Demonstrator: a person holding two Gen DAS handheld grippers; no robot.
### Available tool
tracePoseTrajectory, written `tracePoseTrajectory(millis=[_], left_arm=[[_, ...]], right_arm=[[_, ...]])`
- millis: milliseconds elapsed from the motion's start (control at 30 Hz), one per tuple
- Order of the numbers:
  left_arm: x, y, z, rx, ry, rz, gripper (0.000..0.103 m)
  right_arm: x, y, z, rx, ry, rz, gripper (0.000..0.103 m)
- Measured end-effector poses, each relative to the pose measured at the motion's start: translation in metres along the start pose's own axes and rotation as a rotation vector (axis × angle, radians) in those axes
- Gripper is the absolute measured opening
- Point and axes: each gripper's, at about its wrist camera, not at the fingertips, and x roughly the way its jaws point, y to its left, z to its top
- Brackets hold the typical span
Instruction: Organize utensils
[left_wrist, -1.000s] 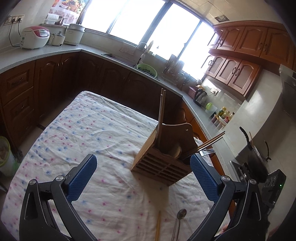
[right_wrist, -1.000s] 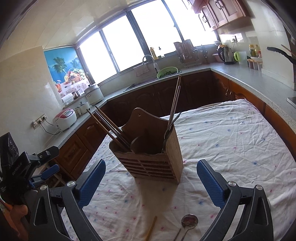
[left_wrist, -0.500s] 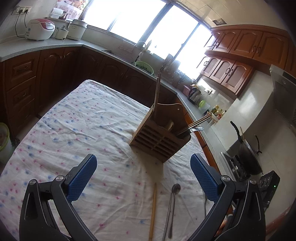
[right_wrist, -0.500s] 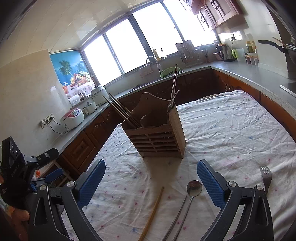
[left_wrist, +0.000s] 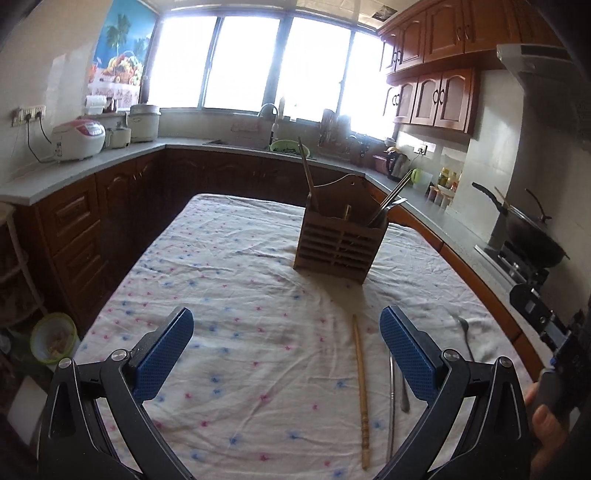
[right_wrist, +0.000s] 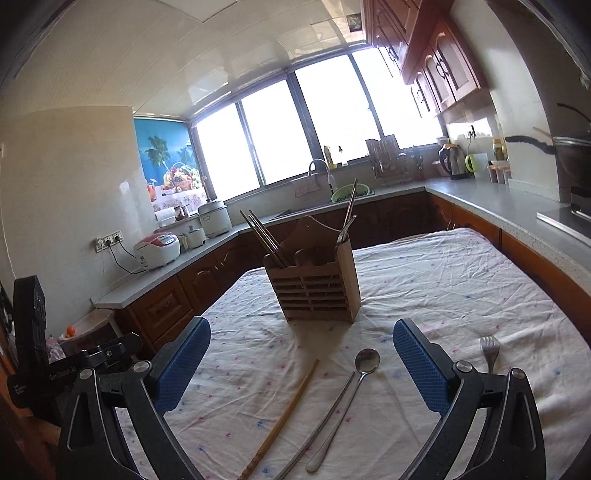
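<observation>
A wooden slatted utensil holder (left_wrist: 341, 242) (right_wrist: 314, 291) stands upright on the cloth-covered table (left_wrist: 236, 280), with chopsticks and utensils standing in it. On the cloth nearer me lie a wooden chopstick (left_wrist: 361, 387) (right_wrist: 284, 413), a metal chopstick (left_wrist: 391, 402) (right_wrist: 321, 417), a metal spoon (right_wrist: 354, 384) and a fork (right_wrist: 489, 350) (left_wrist: 464, 332). My left gripper (left_wrist: 286, 350) is open and empty, above the cloth, left of the wooden chopstick. My right gripper (right_wrist: 303, 363) is open and empty, above the spoon and chopsticks.
Wooden cabinets and a grey counter (left_wrist: 85, 162) wrap around the table on the left, far side and right. Rice cookers (left_wrist: 79, 138) stand on the left counter, a wok (left_wrist: 528, 236) on the stove at right. A small bin (left_wrist: 53, 338) sits on the floor at left.
Both grippers have pulled back from the holder, which now looks smaller and farther. More of the loose utensils on the cloth have come into view. Both stay open.
</observation>
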Motion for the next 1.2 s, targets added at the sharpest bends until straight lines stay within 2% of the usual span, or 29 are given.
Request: tracePoseTrajectory(millis=[167, 300, 467, 533, 600, 733, 900, 1000, 1200], left_arm=[[-0.033, -0.012, 0.002, 0.078, -0.109, 0.042, 0.103], [-0.039, -0.016, -0.011, 0.070, -0.094, 0.063, 0.103], [-0.038, -0.012, -0.045, 0.041, -0.073, 0.042, 0.103], [-0.035, -0.013, -0.054, 0.060, -0.069, 0.074, 0.103], [-0.037, -0.014, -0.065, 0.074, -0.101, 0.101, 0.103], [-0.033, -0.013, -0.083, 0.088, -0.115, 0.101, 0.103], [-0.037, -0.017, -0.087, 0.104, -0.119, 0.094, 0.103], [-0.044, -0.021, -0.084, 0.114, -0.140, 0.104, 0.103], [-0.047, -0.024, -0.085, 0.117, -0.130, 0.112, 0.103]], right_arm=[[-0.042, 0.025, 0.017, -0.132, -0.088, -0.025, 0.103], [-0.069, 0.040, 0.016, -0.193, -0.163, -0.054, 0.103], [-0.065, 0.031, -0.026, -0.167, -0.131, -0.101, 0.103], [-0.062, 0.024, -0.042, -0.132, -0.120, -0.118, 0.103], [-0.063, 0.019, -0.058, -0.114, -0.110, -0.127, 0.103], [-0.056, 0.015, -0.079, -0.145, -0.082, -0.139, 0.103], [-0.054, 0.009, -0.088, -0.141, -0.064, -0.145, 0.103], [-0.059, 0.006, -0.085, -0.118, -0.070, -0.145, 0.103], [-0.068, 0.011, -0.084, -0.121, -0.093, -0.149, 0.103]])
